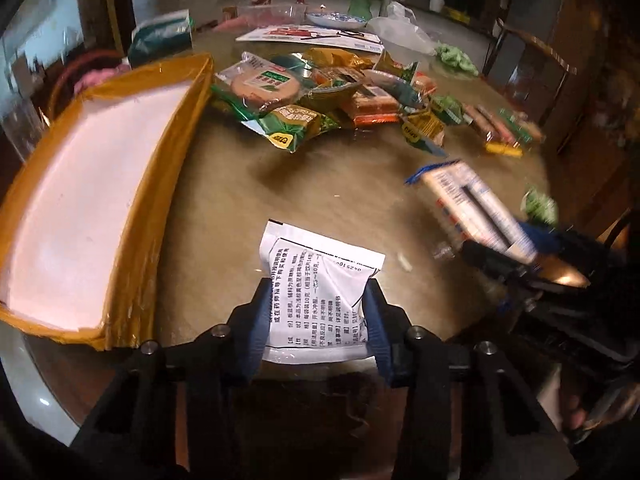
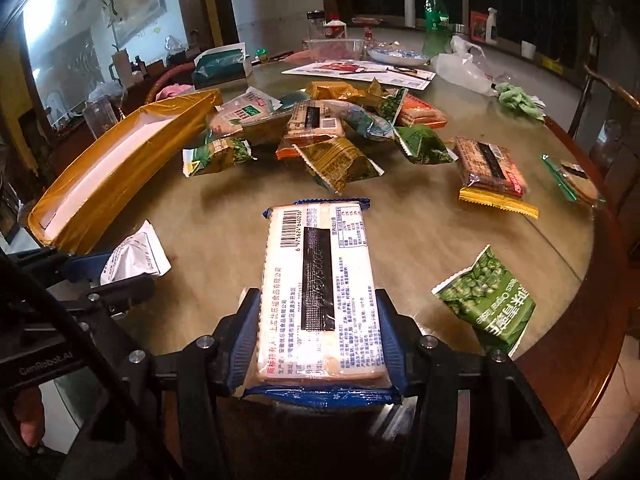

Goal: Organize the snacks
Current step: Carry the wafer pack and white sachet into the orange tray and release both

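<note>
Left tool (image 1: 316,300) gripping sachet (image 1: 320,280), tray (image 1: 176,128) beside

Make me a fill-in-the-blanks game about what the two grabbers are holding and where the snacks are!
1. The left gripper holds a ____ packet printed with black text.
2. The right gripper holds a cracker pack with ____ wrapper ends.
3. The box, taped in yellow, has ____ snacks inside that we can see.
4. The pea bag nearest the right gripper is coloured ____.

Missing words: white; blue; no; green
</note>
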Tool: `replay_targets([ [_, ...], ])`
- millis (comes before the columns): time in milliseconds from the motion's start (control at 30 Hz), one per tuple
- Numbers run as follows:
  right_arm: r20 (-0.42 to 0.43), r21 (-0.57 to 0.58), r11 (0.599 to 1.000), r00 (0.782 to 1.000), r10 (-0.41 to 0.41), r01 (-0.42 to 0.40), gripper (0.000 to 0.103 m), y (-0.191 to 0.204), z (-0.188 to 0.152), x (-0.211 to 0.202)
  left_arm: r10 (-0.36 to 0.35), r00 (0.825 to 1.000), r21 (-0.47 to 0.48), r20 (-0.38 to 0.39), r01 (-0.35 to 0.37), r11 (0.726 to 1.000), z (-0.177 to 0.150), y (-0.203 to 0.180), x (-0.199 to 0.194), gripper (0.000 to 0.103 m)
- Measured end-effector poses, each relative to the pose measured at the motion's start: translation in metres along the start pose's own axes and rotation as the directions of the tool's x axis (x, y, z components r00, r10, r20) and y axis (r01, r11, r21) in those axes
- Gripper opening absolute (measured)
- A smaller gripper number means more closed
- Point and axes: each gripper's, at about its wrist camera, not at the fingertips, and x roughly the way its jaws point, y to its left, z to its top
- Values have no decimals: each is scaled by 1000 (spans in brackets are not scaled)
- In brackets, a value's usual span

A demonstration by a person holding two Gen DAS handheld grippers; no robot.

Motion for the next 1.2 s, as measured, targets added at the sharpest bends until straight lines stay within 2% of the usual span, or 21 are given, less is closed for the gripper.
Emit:
replay_targets([
  [100,-4,7,997,997,75,-75,54,3,1,-2,-21,999,-12,43,22,1000,0,2,-14,46],
  [200,36,25,993,993,115,-116,54,11,2,-8,-74,994,-59,78,79,995,2,13,-34,46],
  [267,63,16,988,986,152,-154,54,22,6,-13,-97,986,-103,134,111,988,7,30,-57,46],
  [367,123,-44,976,968,219,-215,54,49,23,-25,-34,978,-178,204,71,982,17,67,-82,46],
  [433,128,-76,966,958,255,-247,54,70,36,-25,22,974,-238,227,34,971,21,97,-90,46],
  [533,96,-132,939,939,330,-317,54,109,59,-13,127,963,-328,236,-44,944,27,145,-92,46],
  [667,31,-216,901,920,391,-375,54,172,84,18,167,965,-436,203,-64,898,29,199,-78,46],
  [733,-21,-220,900,924,382,-377,54,196,92,37,195,966,-468,171,-95,879,29,219,-69,46],
  [833,-77,-232,897,927,368,-375,54,225,103,64,205,970,-472,133,-120,873,28,233,-56,46],
  [933,-127,-268,911,949,289,-313,54,244,97,83,208,974,-468,93,-141,872,27,236,-44,46],
  [1000,-158,-295,909,953,258,-295,54,249,84,87,216,974,-447,66,-165,879,26,233,-39,46],
  [1100,-160,-352,909,971,177,-224,54,251,69,80,204,978,-395,38,-173,902,21,219,-31,46],
  [1200,-183,-330,912,964,191,-243,54,242,62,75,205,979,-368,2,-189,910,20,208,-22,47],
])
